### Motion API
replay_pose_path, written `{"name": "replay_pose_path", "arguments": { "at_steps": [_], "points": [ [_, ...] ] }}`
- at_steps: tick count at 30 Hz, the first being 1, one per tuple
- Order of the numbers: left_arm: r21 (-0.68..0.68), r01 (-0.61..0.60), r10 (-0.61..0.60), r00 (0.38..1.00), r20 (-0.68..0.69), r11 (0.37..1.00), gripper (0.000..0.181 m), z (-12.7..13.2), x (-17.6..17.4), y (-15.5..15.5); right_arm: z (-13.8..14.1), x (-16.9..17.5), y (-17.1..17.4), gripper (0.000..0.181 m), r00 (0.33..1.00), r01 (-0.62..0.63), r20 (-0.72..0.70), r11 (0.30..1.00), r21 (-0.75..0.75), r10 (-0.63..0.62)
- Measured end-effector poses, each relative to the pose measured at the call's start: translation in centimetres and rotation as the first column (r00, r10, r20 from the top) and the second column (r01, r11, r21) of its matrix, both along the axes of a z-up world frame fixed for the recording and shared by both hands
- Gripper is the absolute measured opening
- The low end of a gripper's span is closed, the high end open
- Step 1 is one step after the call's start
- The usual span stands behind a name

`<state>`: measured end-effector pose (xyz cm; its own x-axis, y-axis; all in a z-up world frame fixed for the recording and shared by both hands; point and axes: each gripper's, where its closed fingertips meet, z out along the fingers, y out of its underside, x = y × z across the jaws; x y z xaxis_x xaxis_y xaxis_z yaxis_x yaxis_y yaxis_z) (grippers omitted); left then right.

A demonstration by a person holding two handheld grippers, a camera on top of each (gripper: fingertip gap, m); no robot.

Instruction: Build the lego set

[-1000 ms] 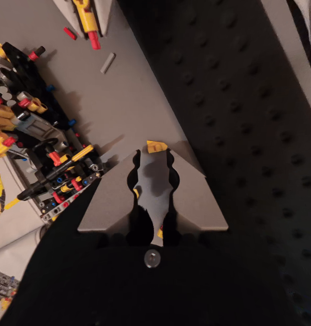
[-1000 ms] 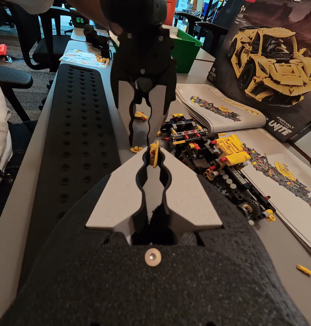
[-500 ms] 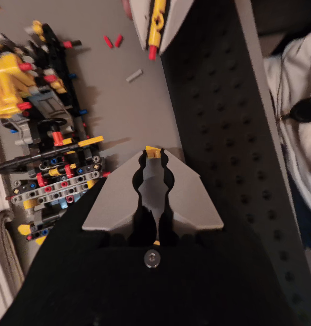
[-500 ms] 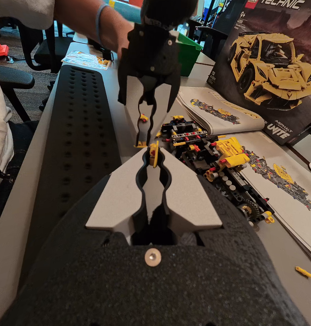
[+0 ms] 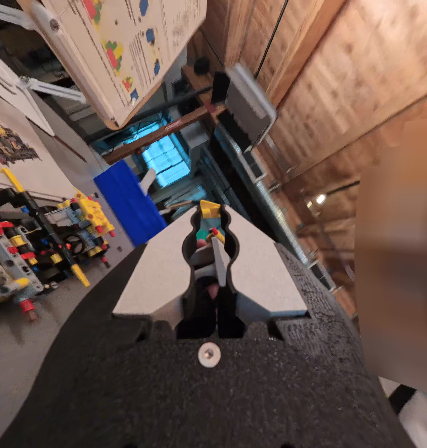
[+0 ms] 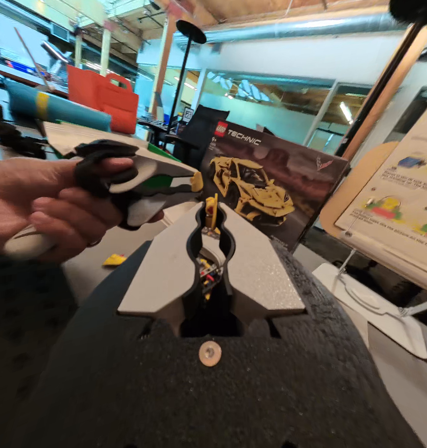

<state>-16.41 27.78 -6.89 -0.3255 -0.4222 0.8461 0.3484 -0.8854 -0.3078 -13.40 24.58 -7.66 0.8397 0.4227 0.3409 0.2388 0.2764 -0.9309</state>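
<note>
Chassis (image 5: 50, 242) partly built; left gripper (image 5: 209, 210) pinches yellow wedge (image 5: 208, 209), right gripper (image 6: 212, 208) clamps yellow-red piece (image 6: 212, 206), both unattached.

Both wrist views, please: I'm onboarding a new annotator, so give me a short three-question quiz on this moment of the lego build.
1. True or false: the left claw is empty.
2. What does the right claw hold? A) a grey beam B) a yellow assembly with a red pin C) nothing
3. Fill in: the loose yellow piece on the table lies to the ____ of the right claw in the right wrist view.

Key
1. False: it pinches a small yellow piece at its tips.
2. B: the yellow assembly sits between its tips.
3. Left.
</note>
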Motion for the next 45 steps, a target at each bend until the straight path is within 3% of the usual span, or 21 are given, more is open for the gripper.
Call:
{"name": "replay_pose_path", "arguments": {
  "at_steps": [3,10,30,45],
  "points": [
    [-0.124,-0.049,0.060,0.995,0.083,0.991,0.015,0.0,-1.1,1.6,0.0,-2.2,1.8,0.006,0.992,0.087,0.090,0.995,0.041,-0.091],
    [-0.208,-0.045,0.082,0.982,0.171,0.977,0.015,-0.2,-1.5,1.5,-0.7,-4.4,2.1,0.006,0.956,0.153,0.232,0.981,0.123,-0.178],
    [-0.226,-0.067,0.108,0.979,0.174,0.972,0.015,-1.1,-0.3,0.3,-0.7,-3.5,2.3,0.006,0.969,0.165,0.172,0.983,0.085,-0.178],
    [-0.416,-0.061,0.191,0.941,0.278,0.907,0.016,-1.2,0.1,0.1,-0.5,-3.1,2.2,0.006,0.933,0.238,0.238,0.959,0.154,-0.269]
  ]
}}
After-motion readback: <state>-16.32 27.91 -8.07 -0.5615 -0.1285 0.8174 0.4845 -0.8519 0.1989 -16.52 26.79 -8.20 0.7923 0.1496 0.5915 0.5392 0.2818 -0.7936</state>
